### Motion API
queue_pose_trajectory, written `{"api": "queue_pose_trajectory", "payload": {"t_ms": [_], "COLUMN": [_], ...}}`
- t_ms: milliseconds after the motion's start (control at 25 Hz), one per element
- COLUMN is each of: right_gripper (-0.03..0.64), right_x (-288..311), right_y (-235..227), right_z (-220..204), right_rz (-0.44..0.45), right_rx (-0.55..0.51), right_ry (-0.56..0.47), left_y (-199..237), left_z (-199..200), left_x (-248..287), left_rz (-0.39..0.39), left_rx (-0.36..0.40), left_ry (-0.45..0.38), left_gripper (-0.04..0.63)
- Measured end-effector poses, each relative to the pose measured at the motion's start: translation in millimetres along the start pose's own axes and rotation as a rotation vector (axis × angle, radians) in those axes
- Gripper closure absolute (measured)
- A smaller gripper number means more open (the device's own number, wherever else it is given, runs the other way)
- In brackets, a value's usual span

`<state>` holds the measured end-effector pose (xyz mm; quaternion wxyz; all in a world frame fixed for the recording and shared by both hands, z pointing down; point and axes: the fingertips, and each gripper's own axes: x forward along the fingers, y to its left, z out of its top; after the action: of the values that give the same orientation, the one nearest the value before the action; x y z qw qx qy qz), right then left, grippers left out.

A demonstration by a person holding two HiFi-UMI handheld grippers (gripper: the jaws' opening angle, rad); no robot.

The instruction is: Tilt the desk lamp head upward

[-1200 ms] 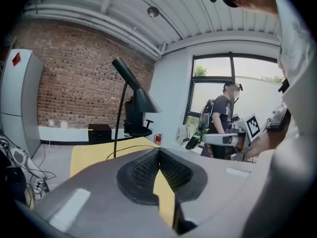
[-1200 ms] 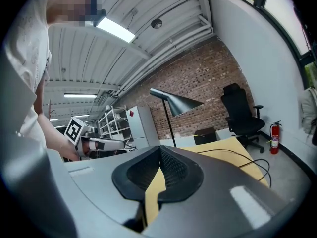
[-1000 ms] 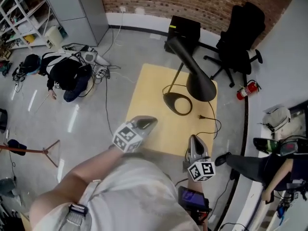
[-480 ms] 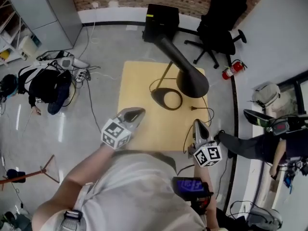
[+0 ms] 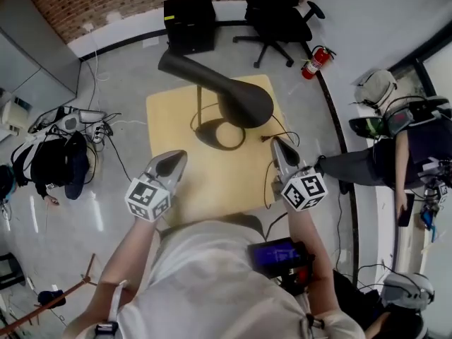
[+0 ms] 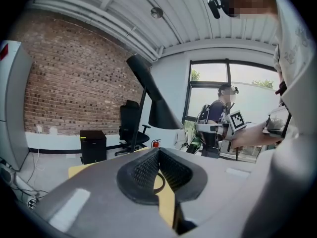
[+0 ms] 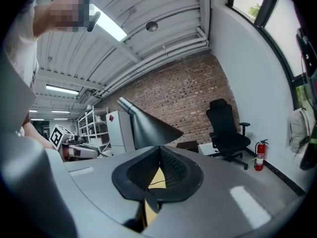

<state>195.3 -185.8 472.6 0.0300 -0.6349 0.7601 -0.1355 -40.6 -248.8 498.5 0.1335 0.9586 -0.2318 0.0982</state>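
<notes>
A black desk lamp stands on a small yellow table (image 5: pixel 212 182). Its cone-shaped head (image 5: pixel 236 99) points down over the ring base (image 5: pixel 220 134), with the arm running back to the upper left. My left gripper (image 5: pixel 175 159) is shut and empty over the table's near left part, short of the base. My right gripper (image 5: pixel 275 144) is shut and empty at the table's right edge, just below and right of the head. In the left gripper view the lamp head (image 6: pixel 159 110) rises ahead of the shut jaws. In the right gripper view the lamp head (image 7: pixel 148 126) hangs close ahead.
The lamp's cord (image 5: pixel 277 127) trails off the table's right edge. A black office chair (image 5: pixel 279 7), a black box (image 5: pixel 189 21) and a fire extinguisher (image 5: pixel 316 61) stand behind the table. A bag and cables (image 5: pixel 56 162) lie at left. A person (image 5: pixel 406 143) sits at right.
Both grippers have moved forward over the table toward the lamp, the right one up beside the lamp head. Both stay shut. The lamp has not moved.
</notes>
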Motion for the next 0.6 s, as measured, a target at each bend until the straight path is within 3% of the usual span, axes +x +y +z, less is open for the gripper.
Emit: {"api": "queue_pose_trajectory", "payload": {"t_ms": [320, 600], "right_gripper": [0.604, 0.604], "right_x": [10, 24], "right_y": [-23, -36], "right_z": [25, 36], "right_rz": [0.068, 0.132], "right_rx": [0.06, 0.103], "right_ry": [-0.062, -0.093], "left_y": [-12, -13], "left_z": [29, 56], "left_x": [18, 24], "left_rz": [0.039, 0.07], "left_rx": [0.01, 0.069], "left_ry": [-0.029, -0.043], "left_gripper": [0.594, 0.595]}}
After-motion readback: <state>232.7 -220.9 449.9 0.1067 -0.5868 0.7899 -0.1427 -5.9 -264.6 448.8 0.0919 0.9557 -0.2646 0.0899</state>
